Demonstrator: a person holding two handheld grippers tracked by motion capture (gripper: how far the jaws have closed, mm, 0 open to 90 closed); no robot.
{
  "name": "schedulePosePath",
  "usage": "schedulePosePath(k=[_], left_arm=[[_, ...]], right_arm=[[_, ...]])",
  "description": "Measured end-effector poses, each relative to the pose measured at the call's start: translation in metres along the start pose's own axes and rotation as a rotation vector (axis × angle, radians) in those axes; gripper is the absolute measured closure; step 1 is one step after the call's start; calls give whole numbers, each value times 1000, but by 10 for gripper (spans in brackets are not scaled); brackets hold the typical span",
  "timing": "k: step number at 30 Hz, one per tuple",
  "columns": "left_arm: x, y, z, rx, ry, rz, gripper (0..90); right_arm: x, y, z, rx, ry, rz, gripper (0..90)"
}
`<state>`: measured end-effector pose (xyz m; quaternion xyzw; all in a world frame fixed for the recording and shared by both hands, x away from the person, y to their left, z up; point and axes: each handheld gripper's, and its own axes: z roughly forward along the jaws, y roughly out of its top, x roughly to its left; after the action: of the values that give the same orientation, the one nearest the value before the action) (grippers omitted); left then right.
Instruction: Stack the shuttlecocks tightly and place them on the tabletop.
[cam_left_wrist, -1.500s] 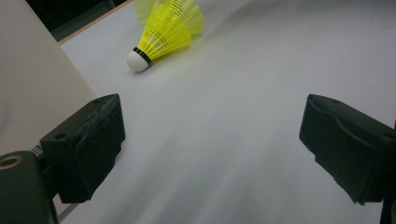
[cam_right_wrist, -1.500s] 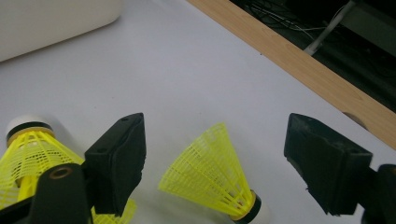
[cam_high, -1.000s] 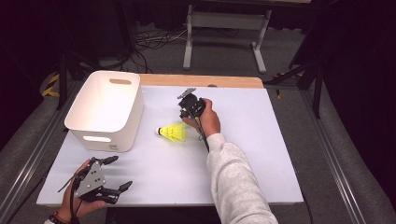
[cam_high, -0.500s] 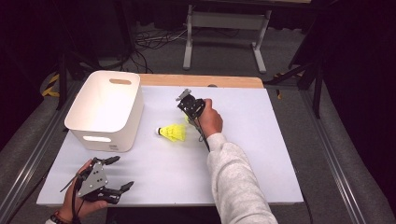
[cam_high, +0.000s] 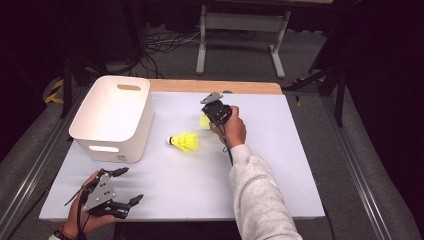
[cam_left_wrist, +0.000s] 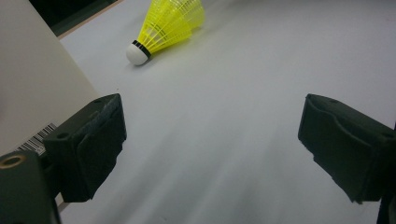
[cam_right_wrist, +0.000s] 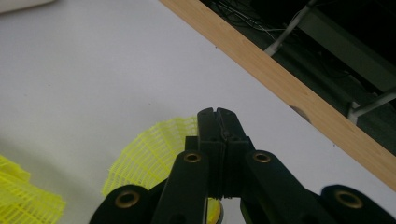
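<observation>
A yellow shuttlecock (cam_high: 184, 141) with a white cork lies on its side in the middle of the white table (cam_high: 280, 170), and it lies ahead in the left gripper view (cam_left_wrist: 168, 25). My right gripper (cam_high: 209, 116) is held over the table just beyond it. Its jaws are shut on the mesh skirt of a second yellow shuttlecock (cam_high: 204, 120), which hangs under the closed jaws (cam_right_wrist: 149, 156) of the right gripper (cam_right_wrist: 218, 116). My left gripper (cam_high: 129, 186) rests near the front left corner, open and holding nothing (cam_left_wrist: 210, 149).
A white bin (cam_high: 112, 117) with handle slots stands at the left, close to the left gripper. Along the table's far side runs a wooden edge (cam_right_wrist: 289, 93). Dark floor, cables and a metal stand lie beyond it.
The right hand has shifted a little, and a second yellow shuttlecock now shows at its jaws. The lying shuttlecock and the left gripper have not moved.
</observation>
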<state>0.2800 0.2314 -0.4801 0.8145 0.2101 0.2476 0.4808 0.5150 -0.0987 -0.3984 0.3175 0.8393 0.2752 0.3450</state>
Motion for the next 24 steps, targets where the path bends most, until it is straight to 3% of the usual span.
schedulePosePath(k=[4, 8, 11, 20, 24], left_arm=[[0, 0, 0, 6, 5, 4, 86], [0, 0, 0, 7, 9, 3, 85], [0, 0, 0, 9, 10, 4, 85], [-1, 0, 2, 16, 11, 7, 84], [-1, 0, 3, 22, 11, 10, 84]], right_arm=[[-3, -7, -12, -58, 49, 83, 900], [1, -18, -22, -89, 85, 91, 900], [2, -26, -32, -124, 107, 130, 900], [19, -44, -60, -207, 188, 139, 900], [23, -50, -65, -228, 210, 158, 900]])
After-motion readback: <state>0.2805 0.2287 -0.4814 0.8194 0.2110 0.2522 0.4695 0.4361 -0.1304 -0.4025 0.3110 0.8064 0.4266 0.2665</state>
